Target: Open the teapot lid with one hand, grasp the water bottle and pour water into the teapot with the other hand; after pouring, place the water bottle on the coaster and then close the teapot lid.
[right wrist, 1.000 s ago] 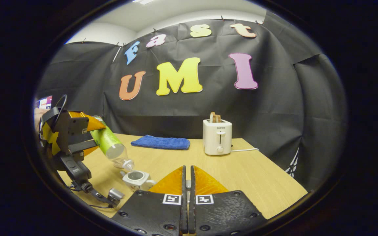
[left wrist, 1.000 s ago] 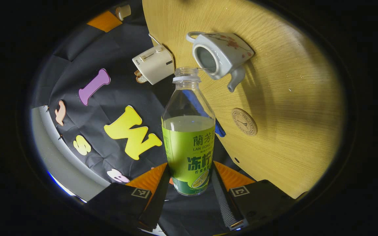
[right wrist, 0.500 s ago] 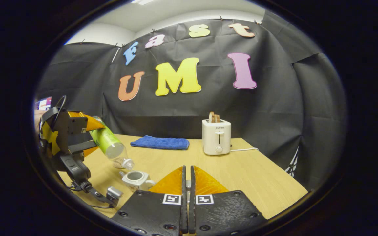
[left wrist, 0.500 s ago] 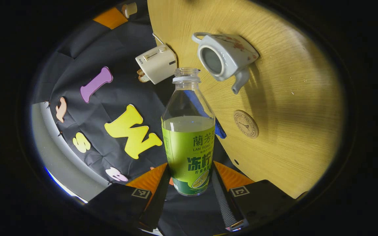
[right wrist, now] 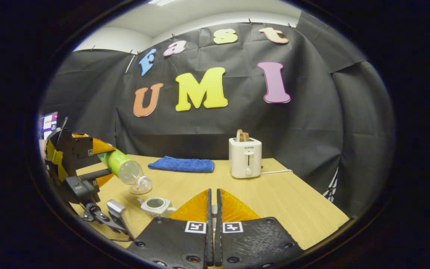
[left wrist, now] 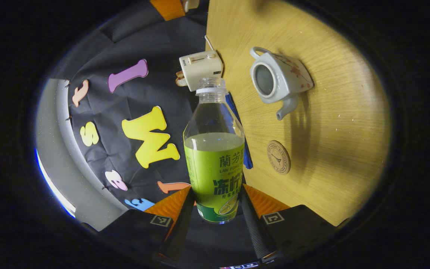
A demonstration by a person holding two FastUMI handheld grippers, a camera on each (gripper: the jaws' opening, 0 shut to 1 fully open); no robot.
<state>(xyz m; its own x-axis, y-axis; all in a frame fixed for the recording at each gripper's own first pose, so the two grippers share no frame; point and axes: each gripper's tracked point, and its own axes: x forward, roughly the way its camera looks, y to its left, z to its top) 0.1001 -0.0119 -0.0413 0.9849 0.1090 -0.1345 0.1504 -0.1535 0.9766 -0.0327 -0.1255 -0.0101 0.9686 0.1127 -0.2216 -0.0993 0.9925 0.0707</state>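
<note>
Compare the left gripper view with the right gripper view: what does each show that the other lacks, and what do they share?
Left gripper view: the spout of the teapot and the liquid level in the water bottle, clamped in the left hand-held gripper. Right gripper view: the right hand-held gripper, fingers together, and the bottle seen tilted mouth-down above the table. Shared: the lidless teapot, the coaster, the toaster and the table.

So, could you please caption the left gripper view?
Left tongs hold the uncapped water bottle beside the lidless teapot.
</note>
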